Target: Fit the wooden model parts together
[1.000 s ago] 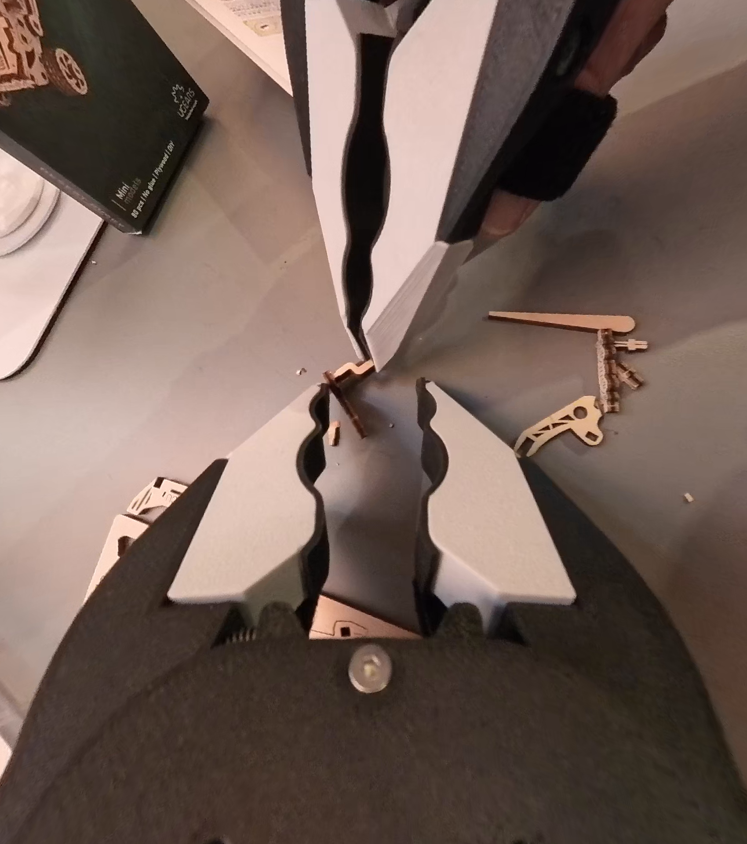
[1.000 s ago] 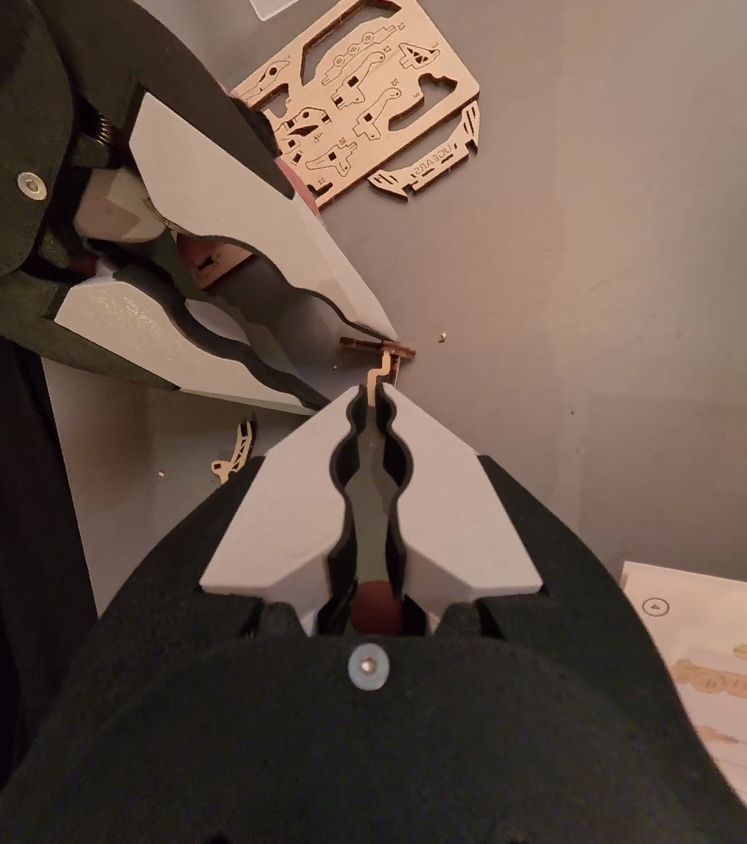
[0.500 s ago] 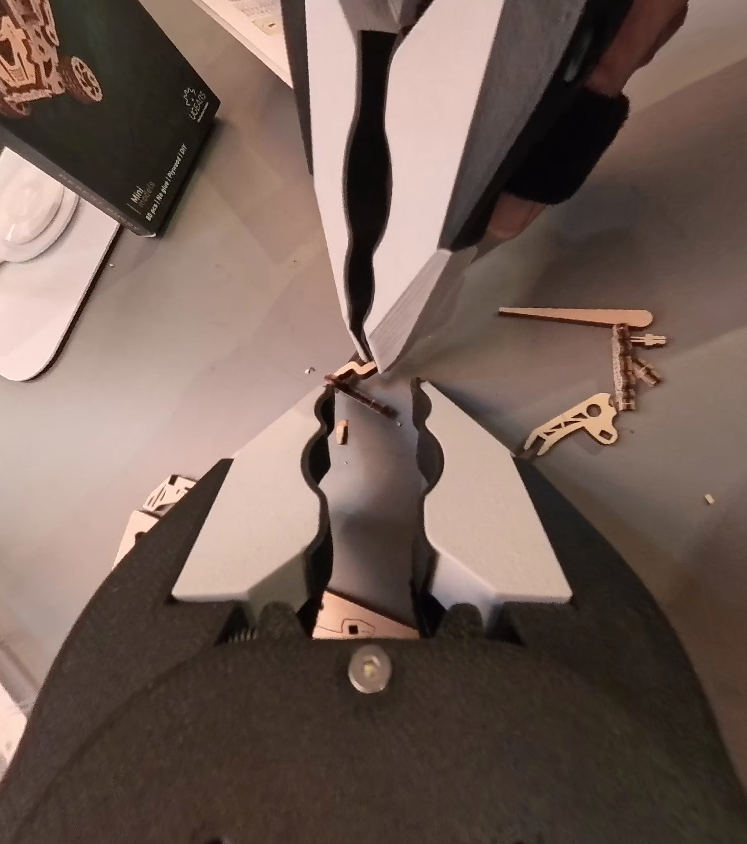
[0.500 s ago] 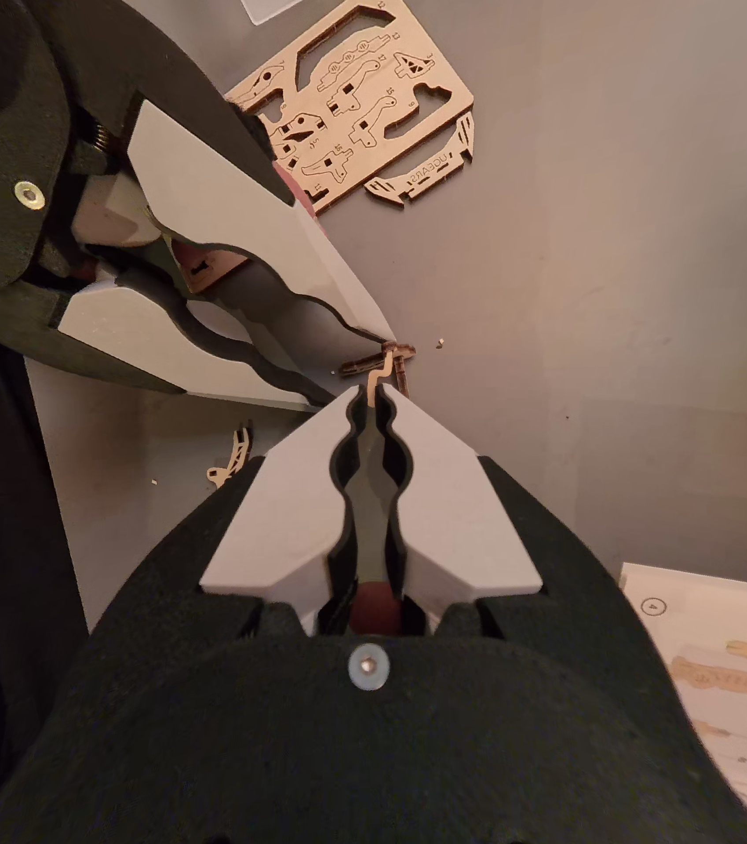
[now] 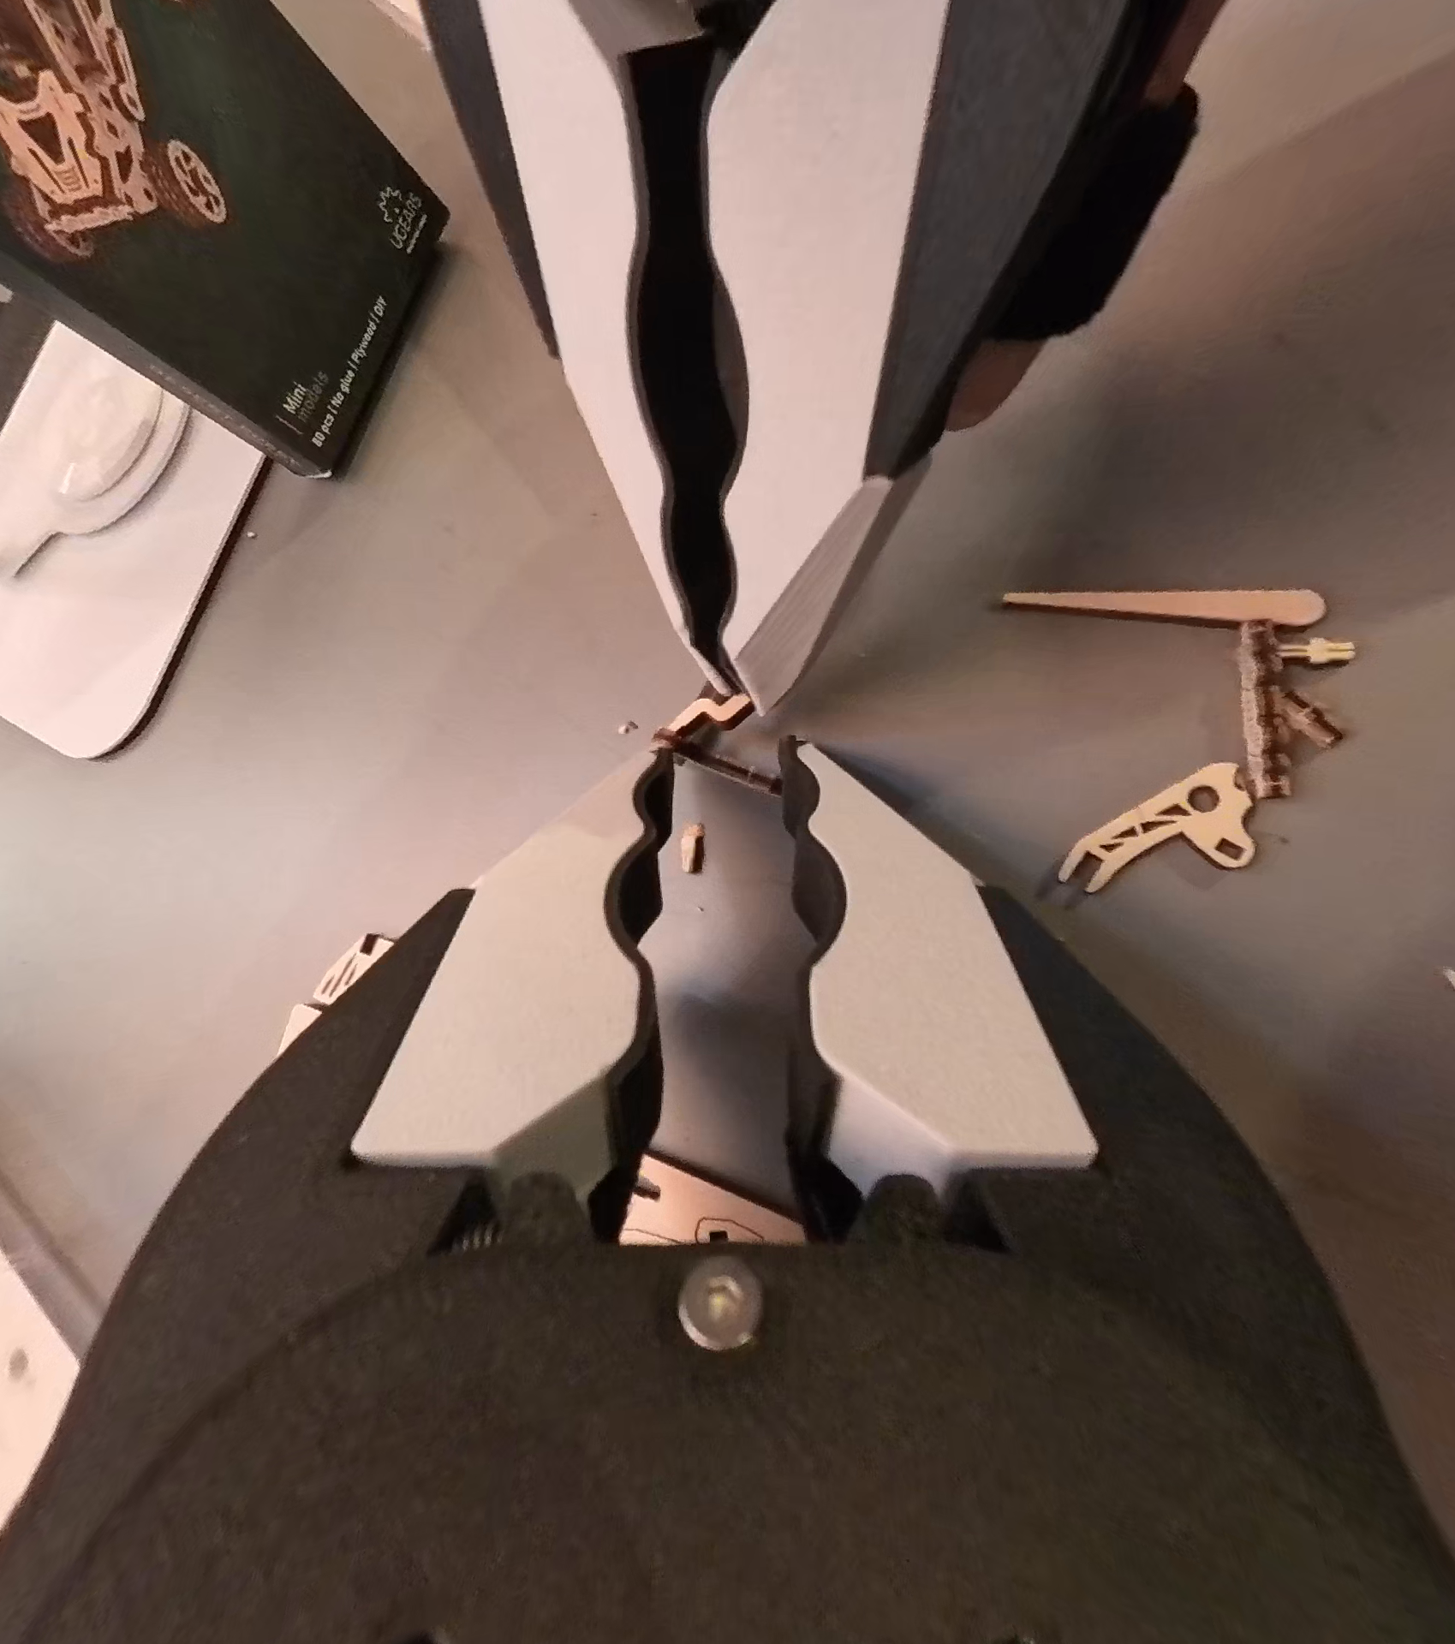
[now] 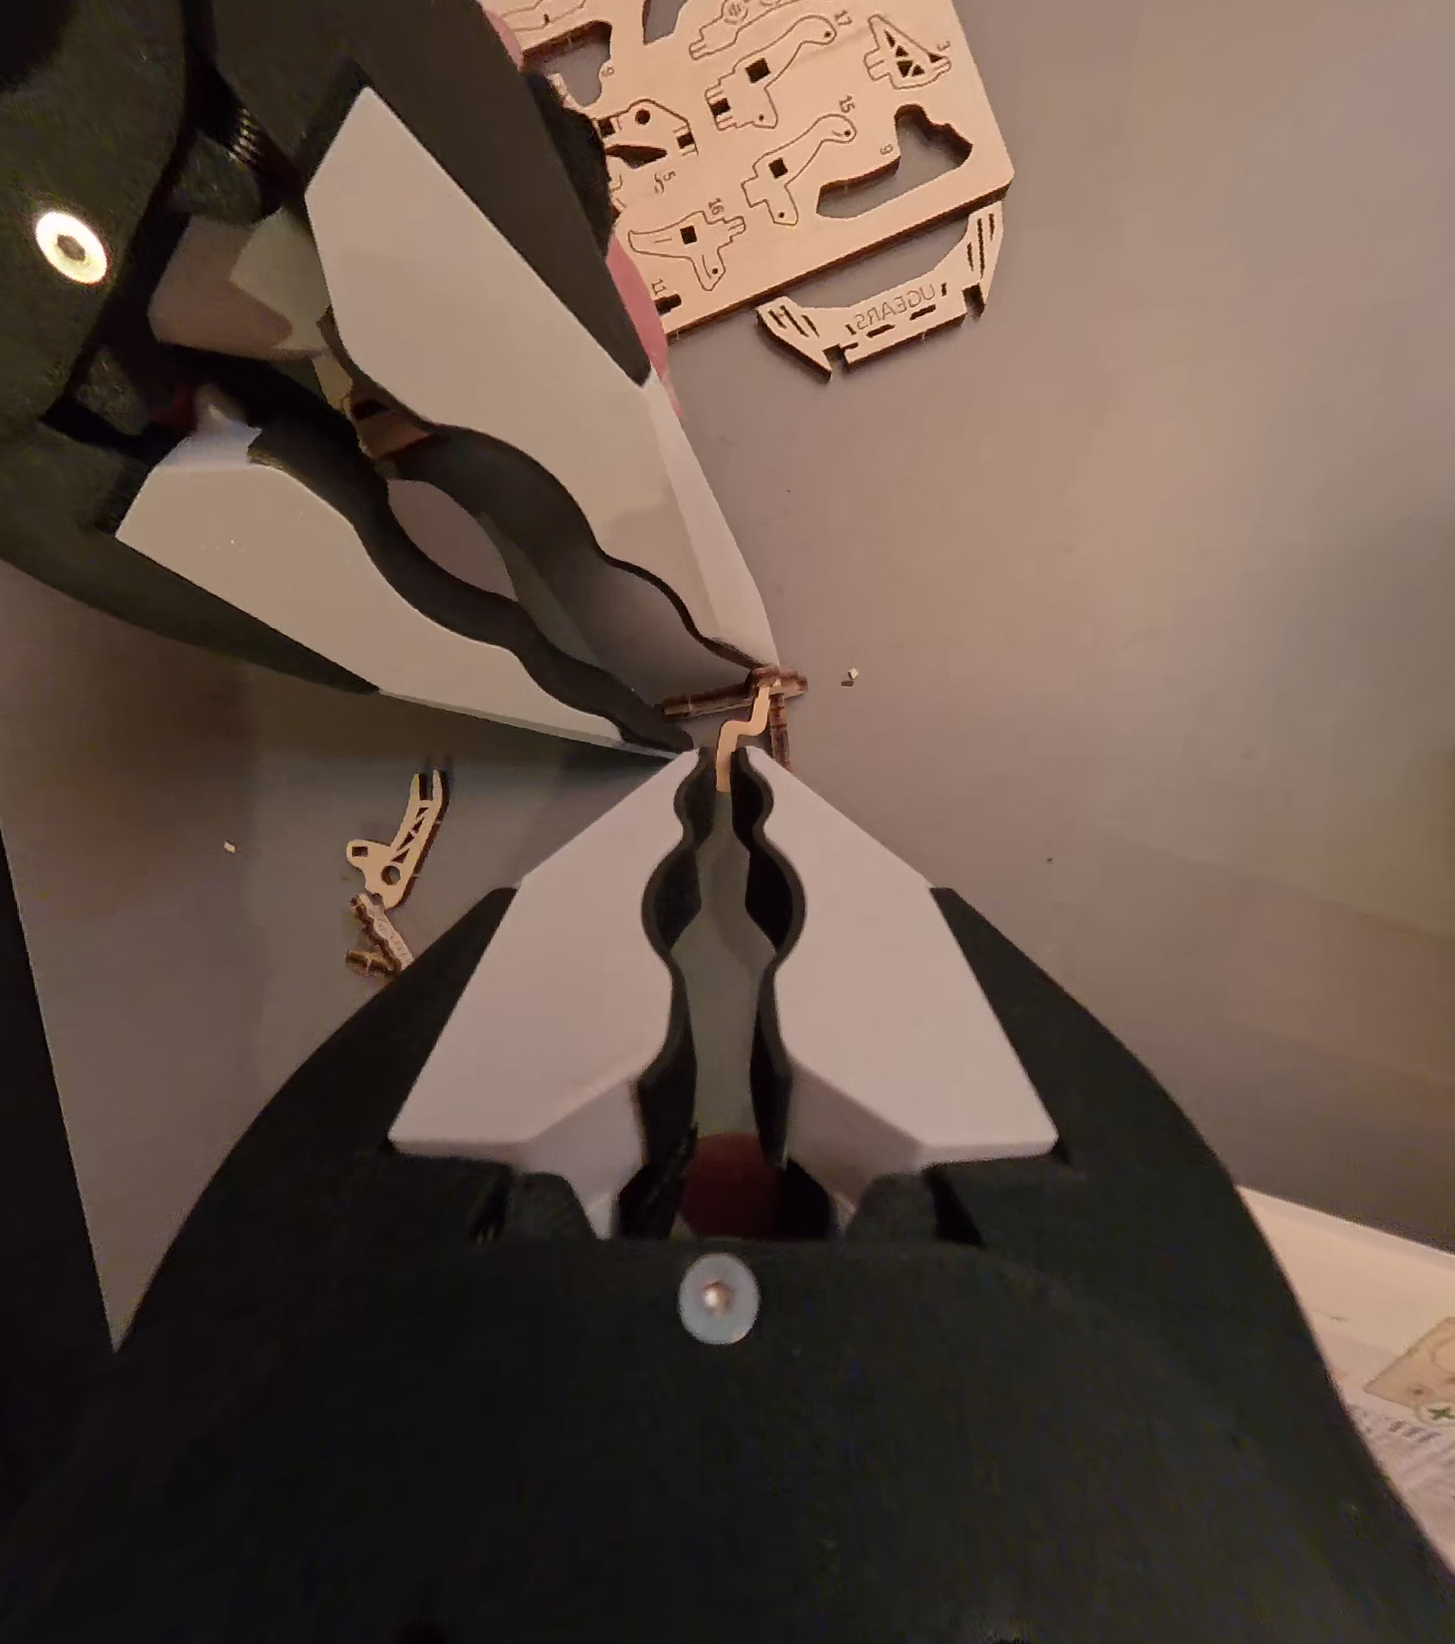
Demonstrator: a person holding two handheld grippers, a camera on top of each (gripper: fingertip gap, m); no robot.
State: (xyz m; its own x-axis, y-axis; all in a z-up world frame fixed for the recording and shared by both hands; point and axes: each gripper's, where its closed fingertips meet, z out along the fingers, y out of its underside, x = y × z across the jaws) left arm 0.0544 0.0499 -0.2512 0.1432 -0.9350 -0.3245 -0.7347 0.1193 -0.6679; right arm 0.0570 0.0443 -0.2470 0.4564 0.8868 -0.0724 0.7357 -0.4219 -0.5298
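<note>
My right gripper point(image 6: 728, 756) is shut on a pale zigzag wooden piece point(image 6: 746, 725). The far end of that piece joins a dark wooden rod point(image 6: 706, 705) just above the grey table. In the left wrist view the right gripper point(image 5: 728, 694) comes down from the top with the zigzag piece point(image 5: 710, 716) at its tips. My left gripper point(image 5: 722, 756) faces it tip to tip. The dark rod point(image 5: 728, 769) spans the narrow space between the left fingertips and touches both. The right wrist view shows the left gripper point(image 6: 723, 703) with its tips at the rod's two ends.
Loose wooden parts lie to the right: a bracket point(image 5: 1168, 827), a toothed strip point(image 5: 1262, 712) and a tapered stick point(image 5: 1168, 609). A dark model box point(image 5: 172, 222) and a white board point(image 5: 74, 605) sit at the left. A parts sheet point(image 6: 804, 169) and a printed leaflet point(image 6: 1435, 1423) lie nearby. My two grippers' fingertips are within a few centimetres of each other. My left gripper's tips are some 7 centimeters from the bracket point(image 5: 1168, 827). Look for it in the right wrist view point(image 6: 399, 842) too.
My left jaws have narrowed step by step. The dark rod has swung from pointing toward the left camera to lying across the left fingertips. The right gripper has kept its hold.
</note>
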